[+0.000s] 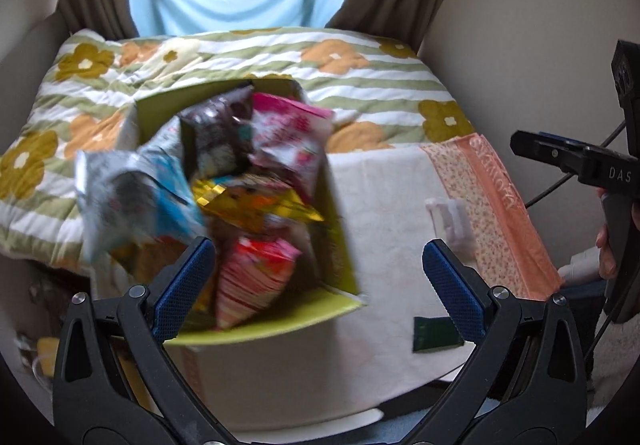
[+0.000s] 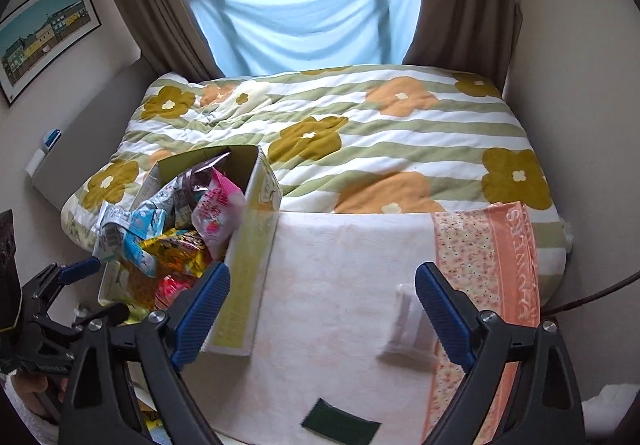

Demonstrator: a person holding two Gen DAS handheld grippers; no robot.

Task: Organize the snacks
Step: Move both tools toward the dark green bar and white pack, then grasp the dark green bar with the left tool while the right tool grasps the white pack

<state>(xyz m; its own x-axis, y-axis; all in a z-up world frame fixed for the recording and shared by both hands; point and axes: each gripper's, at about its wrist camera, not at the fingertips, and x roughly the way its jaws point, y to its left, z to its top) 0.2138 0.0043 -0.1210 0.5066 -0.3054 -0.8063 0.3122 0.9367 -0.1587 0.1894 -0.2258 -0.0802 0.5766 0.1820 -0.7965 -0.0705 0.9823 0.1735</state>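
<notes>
A yellow-green cardboard box (image 1: 338,245) (image 2: 248,273) full of snack packets stands on a white towel (image 1: 388,213) (image 2: 332,285). Packets stick out: a blue-and-silver one (image 1: 124,201) (image 2: 132,233), a dark one (image 1: 218,137), a pink one (image 1: 292,141) (image 2: 218,213), a gold one (image 1: 248,205) (image 2: 176,249) and a red-striped one (image 1: 252,277). My left gripper (image 1: 318,285) is open and empty just in front of the box. My right gripper (image 2: 322,313) is open and empty over the towel, right of the box.
A small dark green packet (image 1: 436,333) (image 2: 340,423) and a white plastic clip (image 1: 450,221) (image 2: 408,321) lie on the towel. A peach floral towel (image 1: 496,213) (image 2: 488,285) lies at the right. A flowered quilt (image 1: 360,85) (image 2: 360,133) covers the bed behind.
</notes>
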